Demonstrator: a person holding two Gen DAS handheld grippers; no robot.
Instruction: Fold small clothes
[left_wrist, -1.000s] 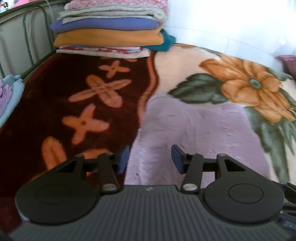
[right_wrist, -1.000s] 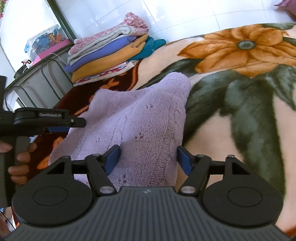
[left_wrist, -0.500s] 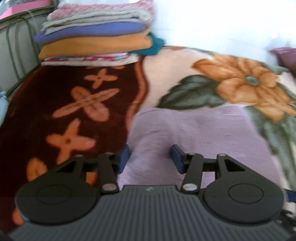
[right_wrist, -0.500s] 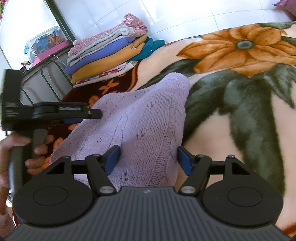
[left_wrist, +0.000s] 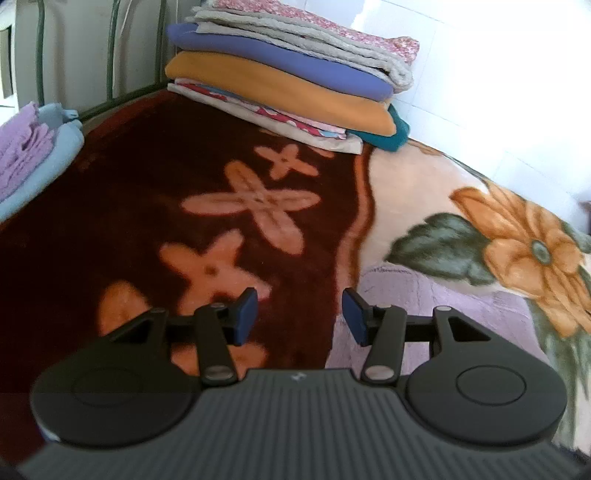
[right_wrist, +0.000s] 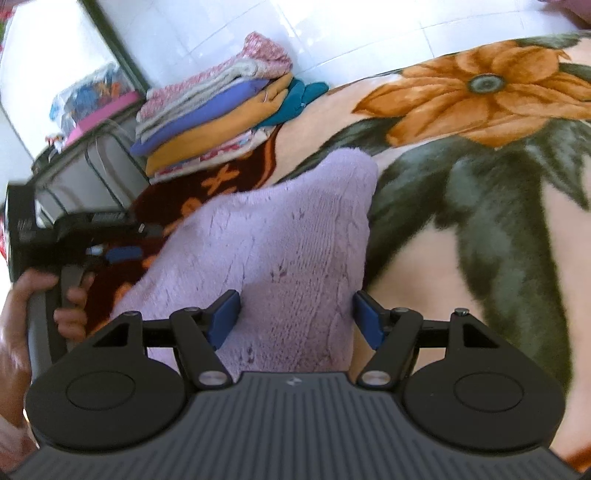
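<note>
Behind the lilac garment (right_wrist: 280, 251), folded stack (left_wrist: 291, 81); both jaws spread, empty.

A floral blanket (left_wrist: 406, 192) is covering the bed; a clear plastic box (right_wrist: 88, 99) is sitting behind a metal rail (left_wrist: 114, 48).

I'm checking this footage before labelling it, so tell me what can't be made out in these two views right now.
- Lilac knit garment: near end hidden behind the right gripper body, right wrist view.
- Same garment, left wrist view: only a corner shows; the left gripper body covers the rest.
- Left gripper in the right wrist view: motion-blurred.
- Clear box contents: blurred.
- Stack of folded clothes: individual items unidentifiable.
</note>
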